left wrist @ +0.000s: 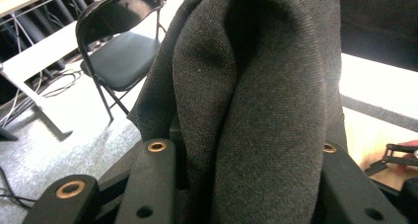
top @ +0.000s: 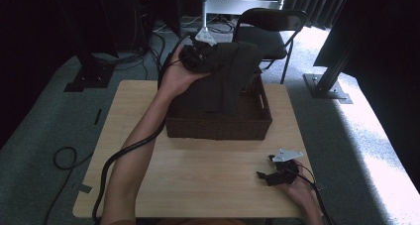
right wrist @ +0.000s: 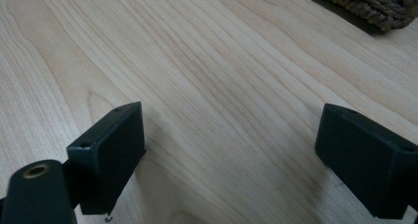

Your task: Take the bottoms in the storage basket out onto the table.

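Lifting dark cloth out of wicker basket — left gripper (top: 198, 55) has it, right gripper (top: 278, 171) idle.

Left fingers (left wrist: 153, 184) clamped on a fold of the dark grey cloth (top: 229, 76), held above the basket (top: 218, 126) at the bench's far edge; the lower part hangs down into the basket. Right fingers (right wrist: 113, 150) spread wide, empty, low over bare bench (right wrist: 222, 76) near the near right corner. Judged mid-lift; next calls for raising the cloth clear of the rim, then carrying it toward open bench.

One dark grey woven cloth (top: 233, 76), one brown wicker basket (top: 218, 126), one black folding chair (top: 270, 29), two black grippers; the basket's contents are too dark to count.
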`<state>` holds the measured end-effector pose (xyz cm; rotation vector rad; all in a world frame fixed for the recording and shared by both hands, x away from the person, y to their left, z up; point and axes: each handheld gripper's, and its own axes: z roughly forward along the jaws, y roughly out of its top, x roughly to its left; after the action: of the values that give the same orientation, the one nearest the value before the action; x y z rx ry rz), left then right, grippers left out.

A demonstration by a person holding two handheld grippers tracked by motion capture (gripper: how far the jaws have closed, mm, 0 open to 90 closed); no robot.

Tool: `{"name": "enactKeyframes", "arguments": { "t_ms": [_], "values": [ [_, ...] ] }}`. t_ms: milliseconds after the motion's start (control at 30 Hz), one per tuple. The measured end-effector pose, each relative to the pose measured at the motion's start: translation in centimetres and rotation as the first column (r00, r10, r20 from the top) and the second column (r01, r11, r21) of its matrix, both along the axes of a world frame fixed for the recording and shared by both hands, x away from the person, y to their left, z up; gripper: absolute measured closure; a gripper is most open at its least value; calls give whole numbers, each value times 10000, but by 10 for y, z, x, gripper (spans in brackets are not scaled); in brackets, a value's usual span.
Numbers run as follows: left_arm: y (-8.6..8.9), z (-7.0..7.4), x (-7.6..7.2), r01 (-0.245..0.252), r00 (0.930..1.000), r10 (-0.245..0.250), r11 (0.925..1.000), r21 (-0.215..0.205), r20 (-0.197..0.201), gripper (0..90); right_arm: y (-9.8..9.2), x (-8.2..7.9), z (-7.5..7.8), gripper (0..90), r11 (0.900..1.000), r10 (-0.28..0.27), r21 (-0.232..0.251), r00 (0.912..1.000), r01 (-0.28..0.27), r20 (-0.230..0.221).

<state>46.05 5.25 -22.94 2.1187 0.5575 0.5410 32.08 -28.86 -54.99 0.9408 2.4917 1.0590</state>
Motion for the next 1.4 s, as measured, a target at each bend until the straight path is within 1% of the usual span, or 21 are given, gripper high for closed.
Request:
{"name": "enactKeyframes", "arguments": {
  "t_ms": [133,300,367,467,500,567,633,867,967,1000,1100,1200,1300,1400],
  "values": [
    [3,1,-9,121,9999,-121,9999,71,83,640,0,0,0,114,10000,0,1,10000,0,0],
    [8,-3,-19,321,9994,-320,9994,-130,97,640,0,0,0,114,10000,-2,4,10000,2,-3],
    [9,-4,-21,340,9994,-339,9993,-134,79,640,0,0,0,114,10000,-2,4,10000,2,-3],
    [8,-8,-27,433,9990,-436,9989,167,128,640,0,0,0,114,10000,-3,4,10000,3,-5],
    [8,-9,-28,448,9989,-450,9988,205,133,641,0,0,0,114,10000,-2,5,10000,2,-5],
    [8,-11,-29,459,9988,-462,9987,203,155,641,0,0,0,114,10000,-3,5,10000,3,-5],
    [10,-15,-32,499,9987,-500,9987,75,85,640,0,0,0,114,10000,-1,4,10000,1,-1],
    [14,-20,-42,571,9983,-572,9983,79,140,640,0,0,0,114,10000,7,9,10000,-7,1],
    [16,-22,-44,655,9978,-656,9978,52,95,640,0,0,0,114,10000,5,10,10000,-5,-3],
    [16,-24,-46,766,9971,-766,9970,148,28,640,0,0,0,114,10000,13,6,10000,-13,15],
    [16,-27,-50,881,9961,-883,9957,276,40,640,0,1,0,116,10000,38,6,10000,-38,27],
    [18,-29,-54,915,9958,-915,9956,202,20,640,-2,1,0,156,9999,-74,96,10000,74,56],
    [20,-32,-58,1002,9950,-1002,9949,145,-52,640,-2,1,0,156,9999,-78,106,10000,77,58],
    [20,-33,-63,1152,9933,-1151,9932,185,-74,640,-2,1,0,156,9999,-74,104,10000,73,59]
  ]
}}
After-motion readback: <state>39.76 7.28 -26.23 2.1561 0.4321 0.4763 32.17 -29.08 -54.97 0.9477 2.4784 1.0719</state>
